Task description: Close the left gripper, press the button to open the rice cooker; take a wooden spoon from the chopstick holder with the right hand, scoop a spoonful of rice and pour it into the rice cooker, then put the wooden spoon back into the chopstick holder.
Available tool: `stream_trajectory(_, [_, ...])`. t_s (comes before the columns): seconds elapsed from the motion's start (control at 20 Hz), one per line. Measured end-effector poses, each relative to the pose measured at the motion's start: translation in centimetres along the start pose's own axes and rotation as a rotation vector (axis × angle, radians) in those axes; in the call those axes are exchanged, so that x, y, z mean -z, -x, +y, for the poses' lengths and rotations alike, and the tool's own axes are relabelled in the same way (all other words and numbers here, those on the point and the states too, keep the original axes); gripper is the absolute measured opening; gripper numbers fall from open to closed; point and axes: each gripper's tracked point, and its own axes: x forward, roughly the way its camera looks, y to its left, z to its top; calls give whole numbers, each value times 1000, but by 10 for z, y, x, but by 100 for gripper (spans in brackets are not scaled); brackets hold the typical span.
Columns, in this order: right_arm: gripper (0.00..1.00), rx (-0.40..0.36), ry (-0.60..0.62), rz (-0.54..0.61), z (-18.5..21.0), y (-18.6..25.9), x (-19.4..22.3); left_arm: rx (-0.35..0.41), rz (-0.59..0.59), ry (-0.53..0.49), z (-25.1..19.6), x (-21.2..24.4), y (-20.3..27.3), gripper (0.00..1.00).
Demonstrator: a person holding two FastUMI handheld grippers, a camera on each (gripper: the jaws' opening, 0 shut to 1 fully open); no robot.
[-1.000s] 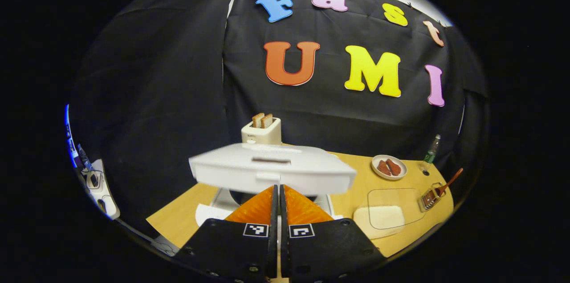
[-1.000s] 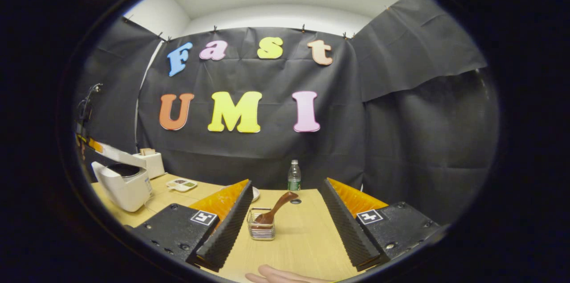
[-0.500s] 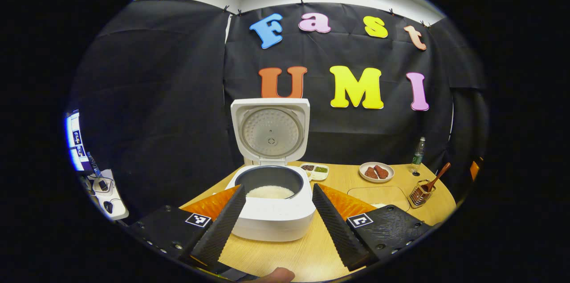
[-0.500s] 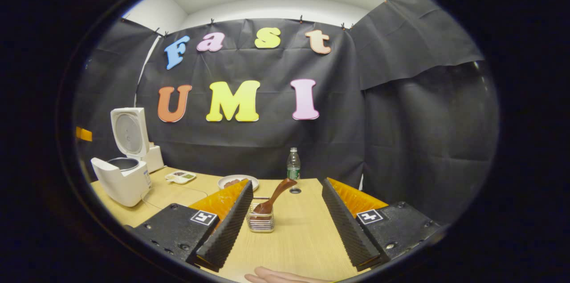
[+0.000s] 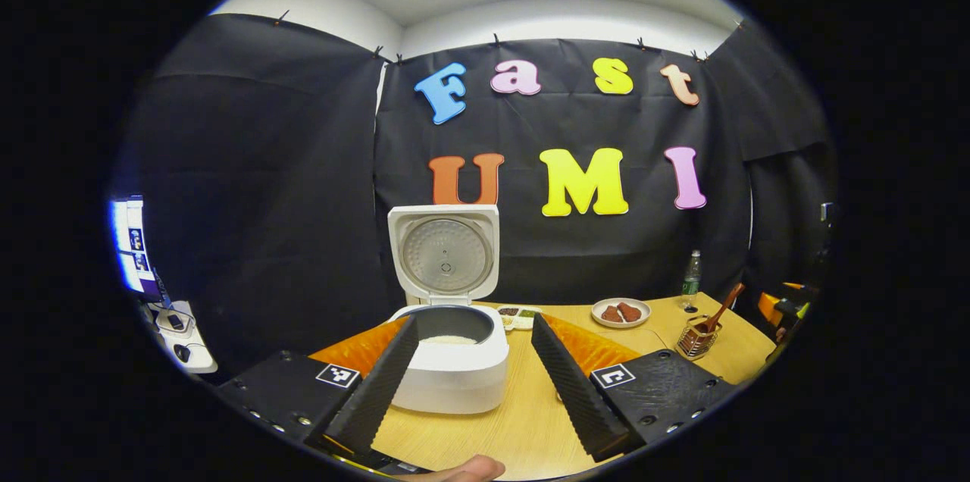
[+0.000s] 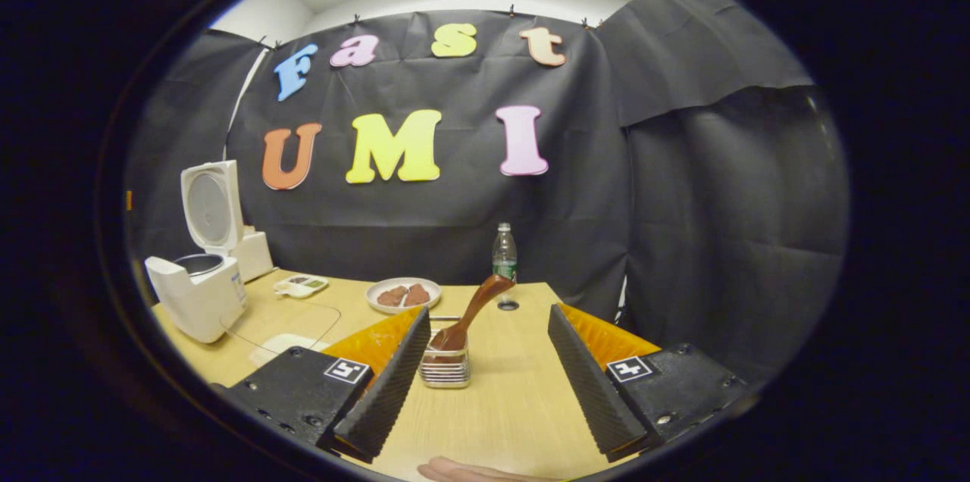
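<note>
Lid popped up, left gripper (image 5: pixel 474 372) backed off rice cooker (image 5: pixel 452 361), fingers spread | right gripper (image 6: pixel 489 368) fingers spread, nearing wooden spoon (image 6: pixel 471 313) in chopstick holder (image 6: pixel 445 370) | risk: tilted handle slips, light holder tips on tabletop (image 6: pixel 515 406)

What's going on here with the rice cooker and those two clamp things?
A person holds a two-finger gripper in each hand. The rice cooker already stands open, lid up, with rice in its pot, and the left gripper is open in front of it. The right gripper is open near the chopstick holder, where the wooden spoon leans, not yet gripped. Taking the spoon looks like the next step.
</note>
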Motion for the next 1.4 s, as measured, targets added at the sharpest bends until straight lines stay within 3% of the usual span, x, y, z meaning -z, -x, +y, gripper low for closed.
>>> stream_trajectory(0.3, [99,-32,-41,56,18,-67,25,-2,-58,28,4,-1,11,95])
stream_trajectory(0.5, [99,-21,-29,123,25,-108,52,14,-34,21,7,5,5,95])
stream_trajectory(0.7, [93,19,-103,165,23,-144,66,41,-9,-17,8,11,1,95])
stream_trajectory(0.8, [87,11,-137,128,25,-155,55,45,-3,-31,9,11,4,95])
stream_trajectory(0.85, [69,-9,-160,127,30,-159,54,56,0,-38,6,12,6,95])
stream_trajectory(0.95, [32,29,-194,143,20,-167,60,79,5,-50,-2,16,13,95])
stream_trajectory(1.0, [26,8,-215,158,24,-166,57,86,3,-57,-4,16,15,95])
stream_trajectory(1.15, [19,-31,-213,167,35,-167,57,99,3,-71,-8,18,18,96])
stream_trajectory(1.4, [19,-76,-237,177,43,-169,59,107,10,-59,-5,15,22,97])
